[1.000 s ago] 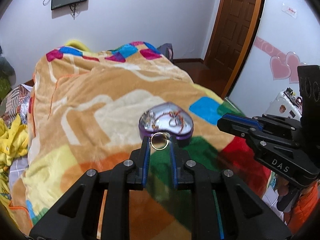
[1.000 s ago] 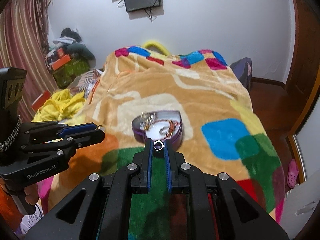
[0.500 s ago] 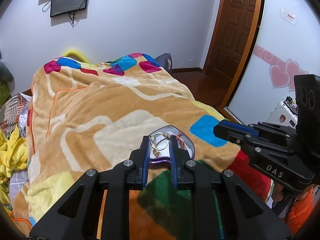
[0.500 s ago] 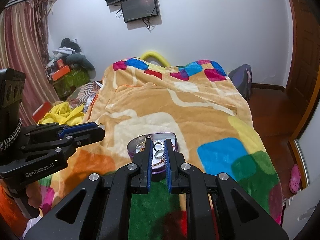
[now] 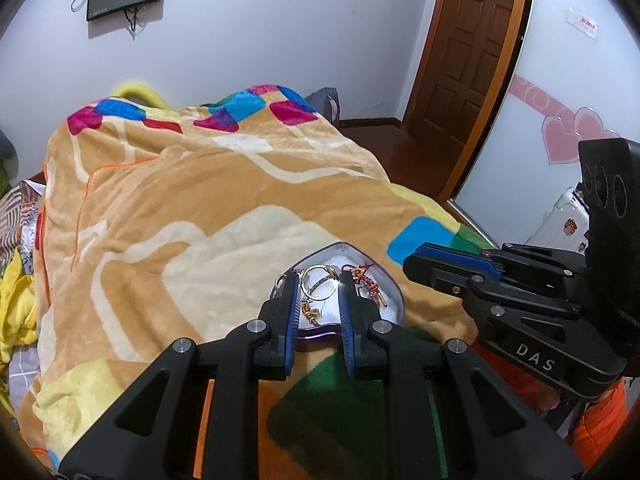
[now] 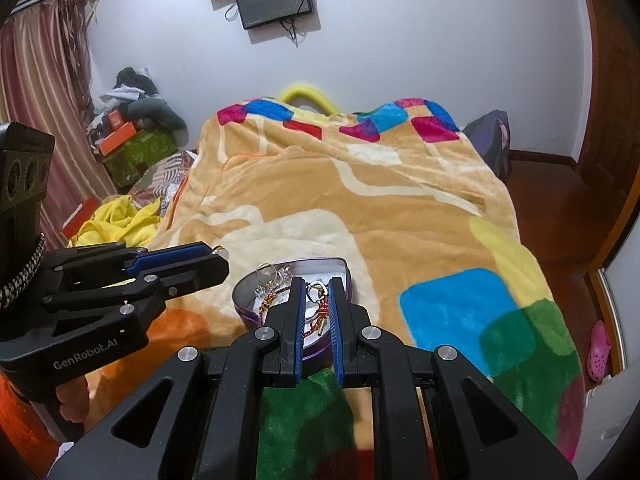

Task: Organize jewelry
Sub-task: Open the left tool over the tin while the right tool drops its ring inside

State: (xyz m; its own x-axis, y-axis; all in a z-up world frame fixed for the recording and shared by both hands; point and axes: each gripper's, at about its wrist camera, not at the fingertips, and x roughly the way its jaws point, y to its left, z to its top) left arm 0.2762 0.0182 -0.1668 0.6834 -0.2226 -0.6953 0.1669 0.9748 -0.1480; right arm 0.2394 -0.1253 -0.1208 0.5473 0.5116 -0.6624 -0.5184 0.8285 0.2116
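Observation:
A purple heart-shaped jewelry box (image 5: 394,294) lies open on the blanket, also in the right wrist view (image 6: 344,276). It holds red-and-gold cords (image 5: 370,282) and small trinkets. My left gripper (image 5: 319,285) is shut on a gold ring (image 5: 318,284) and holds it over the box. My right gripper (image 6: 315,292) is shut on a small silver ring (image 6: 314,290), also over the box. Each gripper shows in the other's view, the right one (image 5: 448,266) and the left one (image 6: 184,264).
The box rests on a bed under a colourful patchwork blanket (image 5: 200,216). Yellow clothes (image 6: 116,220) and boxes (image 6: 132,144) lie to the left of the bed. A wooden door (image 5: 468,60) and a mirrored wardrobe (image 5: 560,100) stand to the right.
Both grippers have moved forward with their rings, from short of the box to directly above it. The box now sits behind the fingertips.

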